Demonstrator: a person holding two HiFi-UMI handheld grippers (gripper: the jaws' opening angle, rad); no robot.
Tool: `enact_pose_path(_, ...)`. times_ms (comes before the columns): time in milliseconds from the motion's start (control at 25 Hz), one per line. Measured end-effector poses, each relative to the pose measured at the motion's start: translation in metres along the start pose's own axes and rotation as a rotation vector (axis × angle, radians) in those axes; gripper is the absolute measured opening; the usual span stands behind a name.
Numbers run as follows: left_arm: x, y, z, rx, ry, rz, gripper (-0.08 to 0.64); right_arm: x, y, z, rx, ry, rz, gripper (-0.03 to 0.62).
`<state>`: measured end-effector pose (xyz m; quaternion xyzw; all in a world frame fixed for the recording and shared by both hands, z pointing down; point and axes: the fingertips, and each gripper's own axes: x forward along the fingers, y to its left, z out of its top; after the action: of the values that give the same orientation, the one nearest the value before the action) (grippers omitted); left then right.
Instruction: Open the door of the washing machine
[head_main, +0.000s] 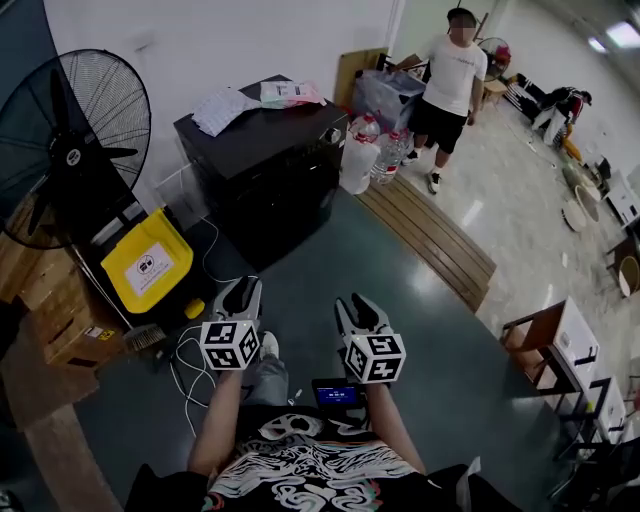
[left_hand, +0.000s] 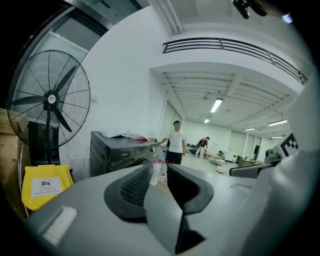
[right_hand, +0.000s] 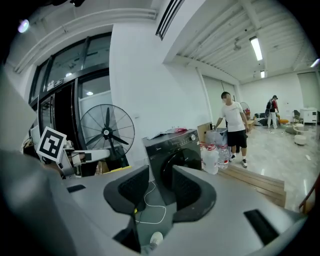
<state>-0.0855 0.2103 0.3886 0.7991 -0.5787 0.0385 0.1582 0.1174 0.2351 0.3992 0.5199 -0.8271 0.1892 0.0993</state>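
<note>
- The person's forearms reach forward over the dark floor, a gripper in each hand, side by side and tilted a little downward.
- The left gripper (head_main: 241, 297) has its jaws partly apart, with a narrow gap and nothing between them.
- The right gripper (head_main: 361, 312) has its jaws spread wider. They are also empty, and only floor and a loop of cable show through the gap.
- A small lit screen (head_main: 338, 393) sits close to the person, just below the right gripper in the head view.
- A white cable (head_main: 188, 362) trails in loops across the floor by the left gripper.
- The washing machine (head_main: 262, 170) stands ahead against the white wall, well apart from both grippers. It is a dark box with loose papers (head_main: 226, 108) on top.
- Its round door (right_hand: 175, 169) on the front face is shut.
- To its left are a yellow bin (head_main: 148, 264) and a large standing fan (head_main: 68, 148).
- To its right, big water bottles (head_main: 360, 152) stand beside a low wooden platform (head_main: 432, 236).
- Farther back, a person in a white shirt (head_main: 451, 84) stands on the pale floor.
</note>
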Motion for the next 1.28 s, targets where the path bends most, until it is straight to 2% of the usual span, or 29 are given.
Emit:
enact_pose_path(80, 0.028, 0.019, -0.007, 0.007, 0.032, 0.007, 0.127, 0.030, -0.007, 0.002, 0.002, 0.021, -0.005, 0.149)
enact_pose_path(280, 0.128, 0.074, -0.023, 0.031, 0.116, -0.017, 0.130, 0.133, -0.034, 0.013, 0.001, 0.069, -0.051, 0.144)
enact_pose_path(400, 0.188, 0.099, -0.031, 0.089, 0.188, -0.059, 0.131, 0.197, -0.043, 0.025, -0.019, 0.117, -0.054, 0.146)
enact_pose_path(520, 0.244, 0.124, -0.049, 0.147, 0.273, -0.104, 0.162, 0.254, -0.053, 0.031, -0.014, 0.166, -0.061, 0.152)
enact_pose_path(680, 0.305, 0.158, -0.085, 0.167, 0.376, -0.142, 0.167, 0.315, -0.065, 0.029, 0.002, 0.215, -0.078, 0.145)
enact_pose_path(960, 0.363, 0.183, -0.158, 0.158, 0.499, -0.131, 0.166, 0.362, -0.091, 0.006, 0.014, 0.275, -0.062, 0.138)
enact_pose_path(1120, 0.387, 0.188, -0.183, 0.178, 0.538, -0.115, 0.166, 0.373, -0.100, -0.015, 0.024, 0.323, -0.018, 0.133)
enact_pose_path(1280, 0.414, 0.197, -0.197, 0.156, 0.544, -0.074, 0.166, 0.388, -0.109, -0.038, -0.006, 0.384, 0.033, 0.132)
